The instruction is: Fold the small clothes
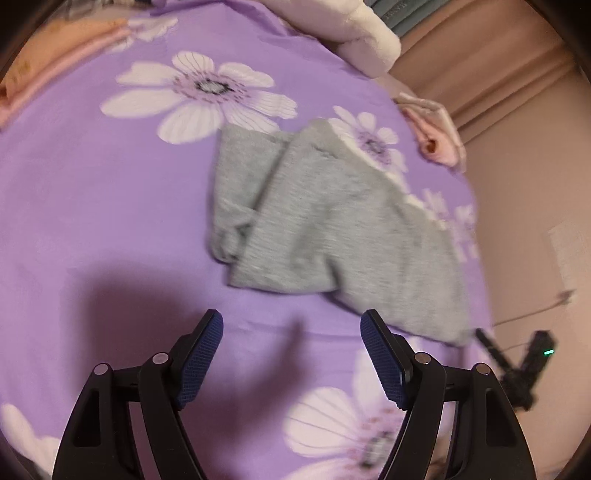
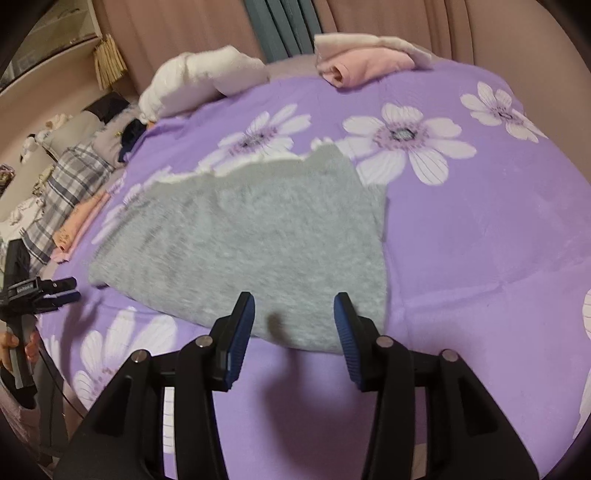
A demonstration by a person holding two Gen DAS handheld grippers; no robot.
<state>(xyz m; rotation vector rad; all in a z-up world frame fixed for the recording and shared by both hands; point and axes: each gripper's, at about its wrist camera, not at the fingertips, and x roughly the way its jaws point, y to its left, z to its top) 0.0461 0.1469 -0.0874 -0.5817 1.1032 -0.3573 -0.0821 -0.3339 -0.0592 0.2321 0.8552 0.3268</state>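
A small grey knit garment point(image 1: 332, 225) lies on a purple flowered bedspread point(image 1: 92, 206), partly folded, with one flap laid over the other. It also shows in the right wrist view point(image 2: 258, 240) as a flat grey sheet. My left gripper point(image 1: 291, 321) is open and empty, above the bedspread just short of the garment's near edge. My right gripper point(image 2: 293, 306) is open and empty, its fingertips over the garment's near edge. The left gripper also shows at the left edge of the right wrist view point(image 2: 62, 290).
Folded pink clothes lie at the bed's far corner point(image 2: 364, 66) and along the left side point(image 2: 79, 225). A white plush bundle point(image 2: 201, 79) sits at the far edge. Plaid cloth and pillows point(image 2: 70, 170) lie beyond. Curtains point(image 2: 288, 26) hang behind the bed.
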